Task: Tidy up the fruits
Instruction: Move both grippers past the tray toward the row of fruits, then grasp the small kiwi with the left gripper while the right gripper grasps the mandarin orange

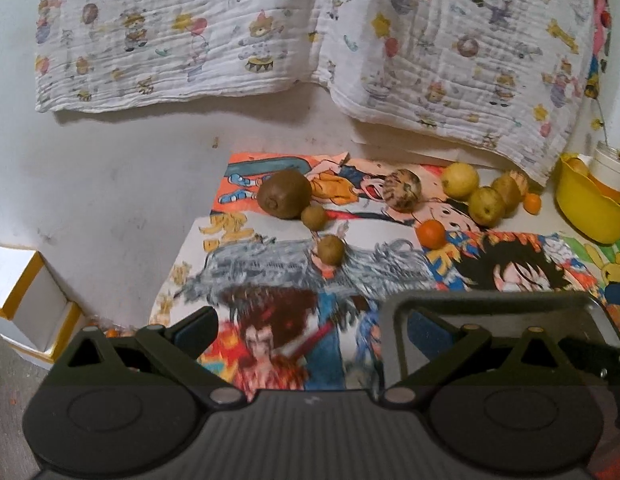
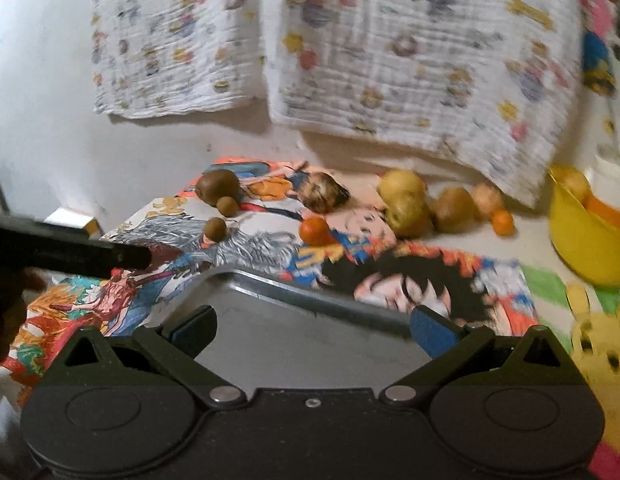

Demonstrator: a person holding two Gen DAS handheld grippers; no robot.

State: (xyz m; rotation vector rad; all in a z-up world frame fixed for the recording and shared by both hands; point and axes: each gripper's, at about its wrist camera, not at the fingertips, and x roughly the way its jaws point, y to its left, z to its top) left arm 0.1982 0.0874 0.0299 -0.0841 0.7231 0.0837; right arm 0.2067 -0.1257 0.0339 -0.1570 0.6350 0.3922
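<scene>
Left wrist view: both the left hand-held gripper [image 1: 306, 332] and the right hand-held gripper [image 2: 314, 326] are being held released; the small orange [image 1: 430, 233], judged firm but rollable, is best being gripped across its middle.

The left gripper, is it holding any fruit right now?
No, the left gripper is open and holds nothing; the big brown fruit lies ahead on the mat.

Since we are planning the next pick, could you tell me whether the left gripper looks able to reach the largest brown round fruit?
Probably yes: the left gripper is open, and only flat cartoon-printed paper lies between it and the largest brown round fruit.
</scene>
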